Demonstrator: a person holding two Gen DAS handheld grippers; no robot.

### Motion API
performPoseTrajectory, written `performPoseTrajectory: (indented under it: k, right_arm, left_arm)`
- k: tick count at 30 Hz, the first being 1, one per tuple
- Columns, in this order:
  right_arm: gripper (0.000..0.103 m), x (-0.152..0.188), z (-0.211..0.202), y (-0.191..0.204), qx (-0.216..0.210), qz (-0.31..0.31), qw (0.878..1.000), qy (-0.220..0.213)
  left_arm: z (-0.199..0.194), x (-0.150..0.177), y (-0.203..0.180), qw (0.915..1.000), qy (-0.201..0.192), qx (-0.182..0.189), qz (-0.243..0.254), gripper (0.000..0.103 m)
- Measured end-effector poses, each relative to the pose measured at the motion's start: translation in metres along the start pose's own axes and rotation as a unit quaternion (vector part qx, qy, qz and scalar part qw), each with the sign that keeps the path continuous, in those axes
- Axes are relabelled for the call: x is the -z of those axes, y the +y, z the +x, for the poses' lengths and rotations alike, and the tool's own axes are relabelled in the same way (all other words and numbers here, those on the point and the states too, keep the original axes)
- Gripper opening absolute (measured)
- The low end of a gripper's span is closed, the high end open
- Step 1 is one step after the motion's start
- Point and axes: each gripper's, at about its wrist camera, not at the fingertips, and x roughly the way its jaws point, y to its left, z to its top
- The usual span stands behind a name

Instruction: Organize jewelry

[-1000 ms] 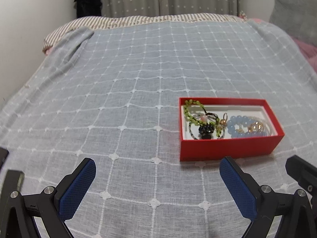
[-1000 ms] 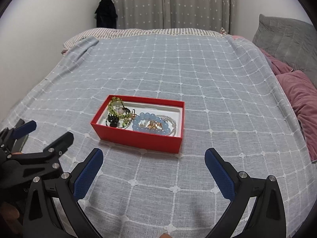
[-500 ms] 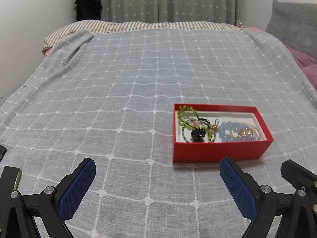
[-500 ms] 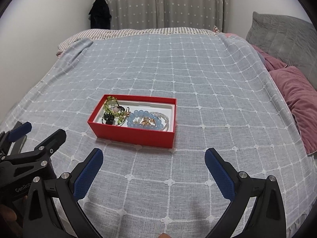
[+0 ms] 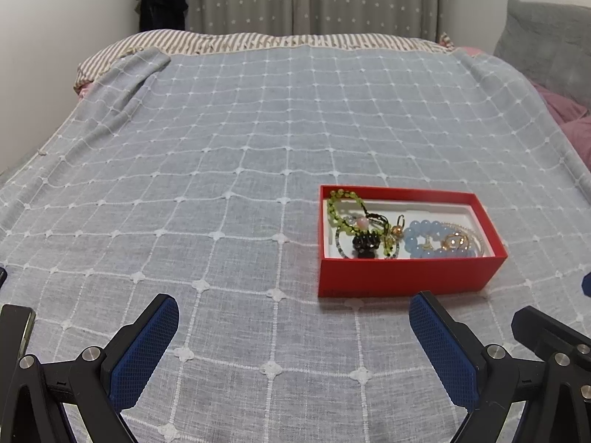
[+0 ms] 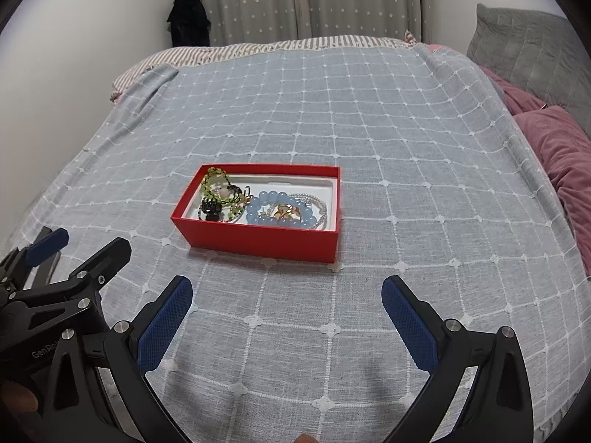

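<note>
A red open box (image 5: 402,277) (image 6: 258,238) sits on the bed. It holds a green bead string (image 5: 341,208) (image 6: 214,181), a black hair claw (image 5: 365,243) (image 6: 212,208), a pale blue bead bracelet (image 5: 423,238) (image 6: 273,210) and gold pieces (image 5: 458,240) (image 6: 286,211). My left gripper (image 5: 293,336) is open and empty, near the bed's front, left of and short of the box. My right gripper (image 6: 286,315) is open and empty, short of the box. The left gripper also shows at the lower left of the right wrist view (image 6: 62,258).
A grey-blue bedspread (image 5: 240,140) (image 6: 388,118) with a white grid covers the bed. Pink bedding (image 6: 561,155) and a grey pillow (image 6: 528,48) lie at the right. A striped pillow (image 5: 221,42) lies at the far end, before a curtain.
Both grippers have drawn back and tilted up a little, so the box sits farther off in both views. Both stay open. The box and its jewelry have not moved.
</note>
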Motion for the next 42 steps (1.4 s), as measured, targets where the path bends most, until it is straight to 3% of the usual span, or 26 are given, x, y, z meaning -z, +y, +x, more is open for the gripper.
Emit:
performPoseTrajectory:
  k: [42]
  right_arm:
    - [0.103,0.0017,-0.002,0.003,0.014,-0.006,1.0,-0.007]
  left_arm:
    - [0.002,0.0029,-0.0013,1.0,0.001,-0.002,0.001,0.102]
